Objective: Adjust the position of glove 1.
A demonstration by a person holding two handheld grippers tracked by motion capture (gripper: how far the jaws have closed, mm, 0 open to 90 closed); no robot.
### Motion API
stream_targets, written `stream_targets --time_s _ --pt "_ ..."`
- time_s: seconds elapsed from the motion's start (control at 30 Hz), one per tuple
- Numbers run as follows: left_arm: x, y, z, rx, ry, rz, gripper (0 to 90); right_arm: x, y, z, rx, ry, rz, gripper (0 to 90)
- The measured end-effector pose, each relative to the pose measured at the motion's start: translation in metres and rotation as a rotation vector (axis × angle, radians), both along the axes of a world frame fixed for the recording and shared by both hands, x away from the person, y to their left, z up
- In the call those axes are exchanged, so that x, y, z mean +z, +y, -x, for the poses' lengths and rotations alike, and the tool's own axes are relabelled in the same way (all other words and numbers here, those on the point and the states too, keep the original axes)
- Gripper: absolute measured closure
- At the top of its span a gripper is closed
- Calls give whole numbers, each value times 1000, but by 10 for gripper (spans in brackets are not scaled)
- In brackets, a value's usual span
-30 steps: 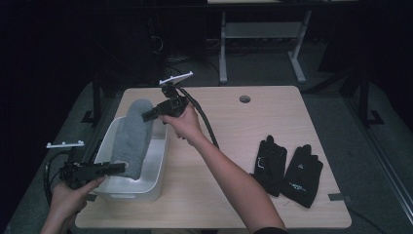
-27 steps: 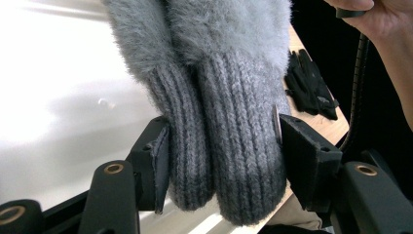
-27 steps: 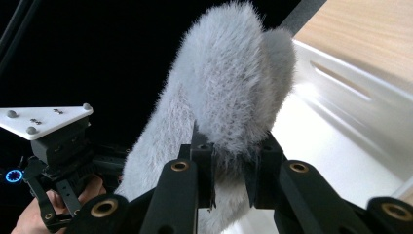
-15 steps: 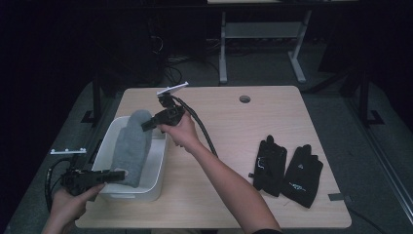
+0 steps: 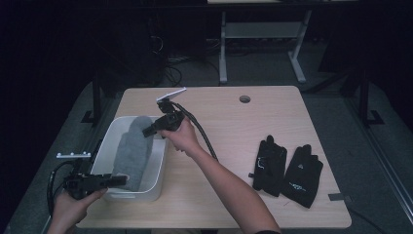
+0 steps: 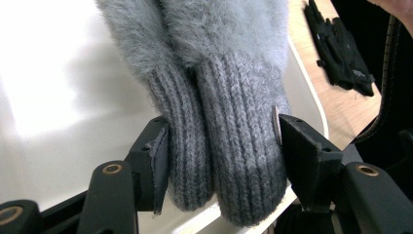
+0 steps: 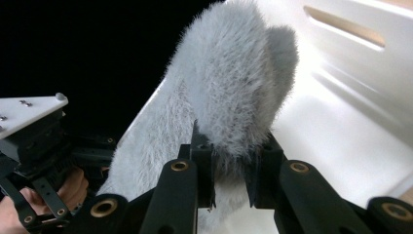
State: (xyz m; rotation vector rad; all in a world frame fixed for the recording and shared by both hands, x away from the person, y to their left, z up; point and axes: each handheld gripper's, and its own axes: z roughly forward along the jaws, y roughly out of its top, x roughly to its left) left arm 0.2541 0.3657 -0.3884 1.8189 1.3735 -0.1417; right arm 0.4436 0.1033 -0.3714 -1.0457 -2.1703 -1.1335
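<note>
A pair of grey fuzzy mittens (image 5: 132, 152) lies stretched lengthwise in a white bin (image 5: 161, 163) at the table's left. My left gripper (image 5: 118, 181) is at the bin's near end, shut on the two ribbed knit cuffs (image 6: 229, 141); its midpoint is (image 6: 221, 146). My right gripper (image 5: 146, 131) is at the far end of the bin, shut on the fluffy tips of the mittens (image 7: 234, 83), with its jaws (image 7: 231, 165) pinching the fur. The mittens sag between the two grippers, low inside the bin.
Two black gloves (image 5: 287, 168) lie flat on the wooden table's right side, seen also as black gloves (image 6: 338, 44) in the left gripper view. A round cable hole (image 5: 245, 99) sits near the far edge. The right gripper's cable (image 5: 202, 136) trails across the table.
My right gripper has come down and nearer with the mitten tips, lowering the mittens into the bin. The left gripper has hardly moved and keeps its hold on the cuffs.
</note>
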Motion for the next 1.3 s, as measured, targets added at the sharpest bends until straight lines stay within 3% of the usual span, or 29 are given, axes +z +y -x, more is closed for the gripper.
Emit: stream_targets --time_s 0.37,0.47,0.57,0.63,0.8,1.0,1.13,1.17,1.3 --pt "3 1 7 27 -7 -33 302 -4 3 2 20 3 -5 760" --pt "5 3 8 28 -23 -5 320 -7 5 2 35 9 0 761" --pt "5 3 7 26 -21 -8 320 -12 12 5 58 -11 57 761" --pt "5 3 7 20 -24 -14 320 -16 15 5 62 -4 43 761" --pt "7 2 6 20 -36 -15 322 -18 22 4 75 -5 61 758" --pt "11 2 6 24 -52 -18 322 -21 24 1 64 -21 67 723" --pt "13 1 5 23 -61 -18 322 -18 22 0 33 -53 102 655" --pt "13 0 5 21 -57 -18 322 -17 20 -1 28 -83 116 622" --pt "16 -4 4 6 -68 -29 322 -10 12 -5 -1 -94 95 608"
